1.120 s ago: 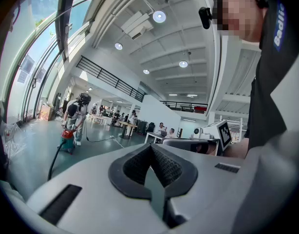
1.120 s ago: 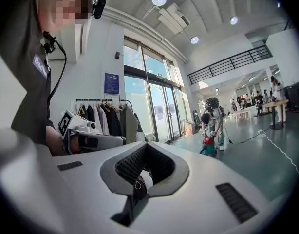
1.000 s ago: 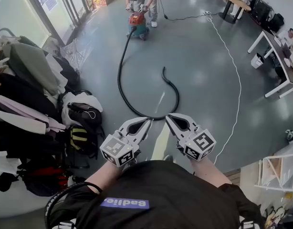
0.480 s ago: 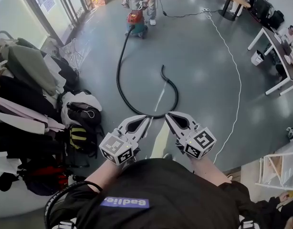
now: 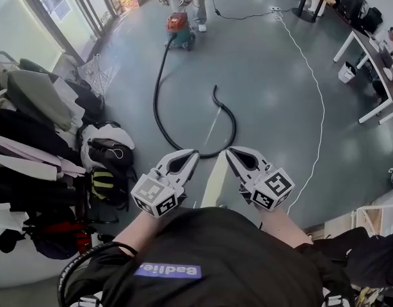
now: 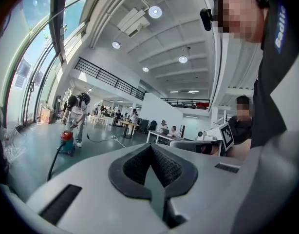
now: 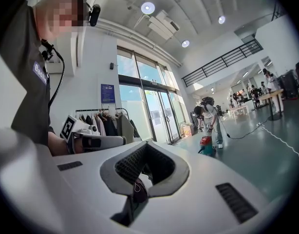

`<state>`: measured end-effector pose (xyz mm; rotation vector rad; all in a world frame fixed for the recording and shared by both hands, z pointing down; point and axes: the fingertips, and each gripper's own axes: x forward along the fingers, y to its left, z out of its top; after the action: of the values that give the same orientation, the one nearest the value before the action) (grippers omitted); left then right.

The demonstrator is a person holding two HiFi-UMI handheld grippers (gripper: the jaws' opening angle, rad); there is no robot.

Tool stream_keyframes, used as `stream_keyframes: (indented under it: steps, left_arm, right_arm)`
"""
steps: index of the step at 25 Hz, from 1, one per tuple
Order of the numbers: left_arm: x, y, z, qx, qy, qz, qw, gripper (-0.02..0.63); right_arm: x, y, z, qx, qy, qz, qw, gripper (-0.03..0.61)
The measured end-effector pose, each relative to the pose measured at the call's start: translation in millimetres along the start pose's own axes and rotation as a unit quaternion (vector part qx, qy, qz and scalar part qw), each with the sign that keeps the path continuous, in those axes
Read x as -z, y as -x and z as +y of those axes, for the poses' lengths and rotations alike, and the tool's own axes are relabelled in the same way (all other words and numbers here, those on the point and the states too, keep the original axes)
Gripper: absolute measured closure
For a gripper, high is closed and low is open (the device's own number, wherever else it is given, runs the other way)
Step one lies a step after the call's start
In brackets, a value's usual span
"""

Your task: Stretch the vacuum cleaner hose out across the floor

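**Both tools shut and empty; the hose lies curled on the floor ahead**

Head view: the long black ribbed vacuum hose (image 5: 155,101) runs from the red-and-teal canister vacuum (image 5: 178,24) in a hooked loop over the grey floor (image 5: 280,107), not yet pulled straight, its free end curling back mid-room. The left gripper (image 5: 191,155) and right gripper (image 5: 230,153) are carried side by side at chest height, forearms tucked in, apparently just on approach, well above the loop.

Left gripper view: the jaws are pressed together on nothing, pointing level toward the distant canister, where another person (image 6: 76,115) bends, perhaps steadying it.

Right gripper view: the jaws likewise meet with nothing held; the canister sits far off beyond them.
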<state>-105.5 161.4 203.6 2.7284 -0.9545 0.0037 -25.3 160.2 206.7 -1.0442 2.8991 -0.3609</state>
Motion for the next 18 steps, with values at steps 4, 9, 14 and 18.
stream_keyframes:
  steps: [4,9,14,18]
  left_arm:
    - [1.2,-21.1,-3.5,-0.002,-0.005,0.003,1.0,0.607]
    - [2.4,-42.1,20.9,-0.002,-0.001,0.006,1.0,0.607]
    - [-5.4,-66.9,82.0,0.01,0.003,0.002,0.9999,0.607]
    - [-16.8,-89.3,157.8,0.024,0.009,0.001,0.9997,0.607]
  right_arm:
    - [2.1,13.2,-26.1,0.005,-0.007,0.004,1.0,0.575]
    - [5.3,-1.4,-52.7,0.013,-0.013,0.007,1.0,0.575]
    - [3.7,-51.1,-83.7,0.027,-0.009,0.022,0.999,0.575]
    - [-3.1,-113.3,-114.1,0.043,-0.008,0.035,0.998,0.575]
